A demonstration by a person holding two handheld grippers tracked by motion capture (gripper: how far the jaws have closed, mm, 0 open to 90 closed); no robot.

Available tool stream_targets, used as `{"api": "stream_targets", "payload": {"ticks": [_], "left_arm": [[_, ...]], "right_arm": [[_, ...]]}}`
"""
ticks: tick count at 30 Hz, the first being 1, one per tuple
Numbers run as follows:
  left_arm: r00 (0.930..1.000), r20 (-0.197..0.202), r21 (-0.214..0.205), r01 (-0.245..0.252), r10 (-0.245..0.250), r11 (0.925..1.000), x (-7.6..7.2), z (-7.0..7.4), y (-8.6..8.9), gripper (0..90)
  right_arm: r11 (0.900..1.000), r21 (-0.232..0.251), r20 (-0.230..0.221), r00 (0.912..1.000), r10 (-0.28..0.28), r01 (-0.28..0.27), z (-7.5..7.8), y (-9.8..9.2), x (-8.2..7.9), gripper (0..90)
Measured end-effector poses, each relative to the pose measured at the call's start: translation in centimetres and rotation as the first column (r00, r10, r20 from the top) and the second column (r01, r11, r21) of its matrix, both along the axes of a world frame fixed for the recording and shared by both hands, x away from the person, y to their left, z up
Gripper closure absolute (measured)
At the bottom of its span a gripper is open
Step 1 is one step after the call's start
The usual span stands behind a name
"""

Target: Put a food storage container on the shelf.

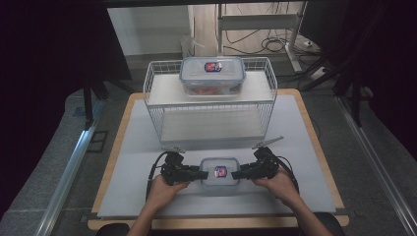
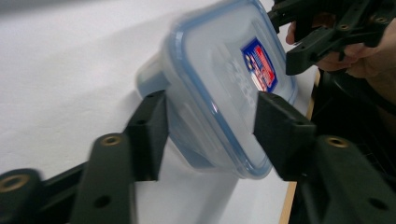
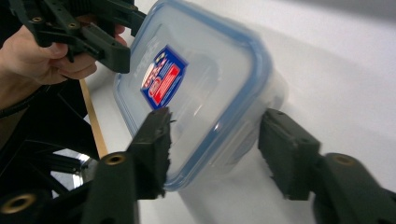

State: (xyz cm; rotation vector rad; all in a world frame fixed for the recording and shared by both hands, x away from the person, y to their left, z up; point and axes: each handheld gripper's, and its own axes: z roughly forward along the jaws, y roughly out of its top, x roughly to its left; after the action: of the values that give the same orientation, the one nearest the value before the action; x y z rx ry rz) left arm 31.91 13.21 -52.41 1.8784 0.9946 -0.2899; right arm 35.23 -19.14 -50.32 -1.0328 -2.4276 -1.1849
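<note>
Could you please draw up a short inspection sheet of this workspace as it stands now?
Surface: white mat on a wooden table.
Job's things: small lidded container near the front edge, sticker on its lid.
Clutter: wire rack behind, bearing a larger lidded container.
Grippers: left gripper and right gripper at the small container's opposite ends, jaws straddling it; contact unclear.
Cables: black leads trail from both grippers; more on the floor behind.
Surroundings: dark curtains, metal rails.
</note>
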Motion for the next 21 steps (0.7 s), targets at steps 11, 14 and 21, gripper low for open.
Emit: {"api": "stream_targets", "payload": {"ticks": [11,14,21], "left_arm": [[0.9982,0.058,0.024,0.012,-0.013,0.9996,-1.3,0.2,-0.1,51.4],[0.9987,0.050,0.017,0.012,-0.013,0.9998,-1.5,0.1,0.0,51.5],[0.9987,0.048,0.008,0.018,-0.018,0.9998,-1.6,-0.3,-0.1,49.8]], "right_arm": [[0.9989,0.043,-0.018,0.9997,-0.015,0.016,-0.3,-0.7,-1.0,51.9],[0.9988,0.047,-0.027,0.9995,-0.013,0.015,-0.3,-0.8,-1.1,52.7],[0.9979,0.061,-0.026,0.9995,-0.020,0.021,-0.4,-0.9,-1.3,53.3]]}}
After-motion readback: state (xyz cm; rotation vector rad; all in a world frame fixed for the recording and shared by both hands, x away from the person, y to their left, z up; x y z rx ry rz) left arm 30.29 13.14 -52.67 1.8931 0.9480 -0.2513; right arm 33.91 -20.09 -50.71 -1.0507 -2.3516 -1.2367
